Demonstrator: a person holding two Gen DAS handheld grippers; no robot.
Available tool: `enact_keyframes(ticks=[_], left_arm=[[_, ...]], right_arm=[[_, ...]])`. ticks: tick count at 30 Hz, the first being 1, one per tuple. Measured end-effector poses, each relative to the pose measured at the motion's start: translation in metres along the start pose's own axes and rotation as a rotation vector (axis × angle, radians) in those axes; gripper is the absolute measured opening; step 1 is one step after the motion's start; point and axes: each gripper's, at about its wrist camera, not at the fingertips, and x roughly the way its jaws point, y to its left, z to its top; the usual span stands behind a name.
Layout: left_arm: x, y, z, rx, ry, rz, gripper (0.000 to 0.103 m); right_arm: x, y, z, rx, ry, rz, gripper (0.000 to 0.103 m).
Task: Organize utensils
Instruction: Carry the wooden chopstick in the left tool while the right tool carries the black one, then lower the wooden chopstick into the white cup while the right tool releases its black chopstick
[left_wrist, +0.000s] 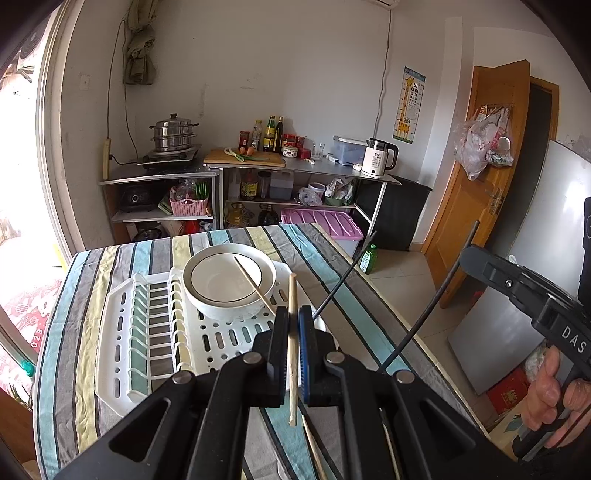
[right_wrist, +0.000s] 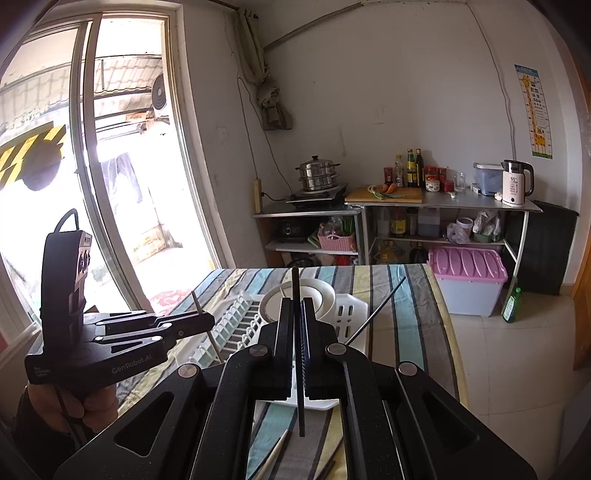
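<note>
L gripper has its jaws clamped on a light wooden chopstick, held upright above the striped tablecloth. R gripper has its jaws clamped on a black chopstick, also upright. Two more black chopsticks slant up just right of the L gripper. White dish rack sits on the table w/ a white bowl on its far right part; another wooden chopstick leans across the bowl rim.
</note>
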Motion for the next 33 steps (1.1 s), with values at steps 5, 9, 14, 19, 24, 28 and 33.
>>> enact_keyframes(ticks=[5,9,14,19,24,28,33], left_arm=[[0.009,0.002,0.020,-0.013,-0.017,-0.007,0.006],[0.018,0.007,0.036,-0.031,-0.027,-0.015,0.006],[0.030,0.006,0.050,-0.031,-0.033,-0.019,0.006],[0.040,0.006,0.061,-0.029,-0.038,-0.024,0.006],[0.051,0.006,0.066,-0.034,-0.040,-0.030,0.006],[0.063,0.007,0.067,-0.033,-0.033,-0.030,0.006],[0.077,0.012,0.065,-0.046,-0.015,-0.029,0.006]], right_arm=[[0.008,-0.003,0.015,-0.001,-0.017,-0.006,0.003],[0.016,-0.005,0.024,0.001,-0.021,-0.007,0.003],[0.026,-0.008,0.034,0.001,-0.026,-0.009,0.003],[0.036,-0.012,0.044,0.001,-0.030,-0.007,0.003],[0.045,-0.013,0.047,0.005,-0.026,-0.009,0.003],[0.055,-0.020,0.048,0.013,-0.015,-0.014,0.003],[0.069,-0.028,0.043,0.031,0.003,-0.014,0.003]])
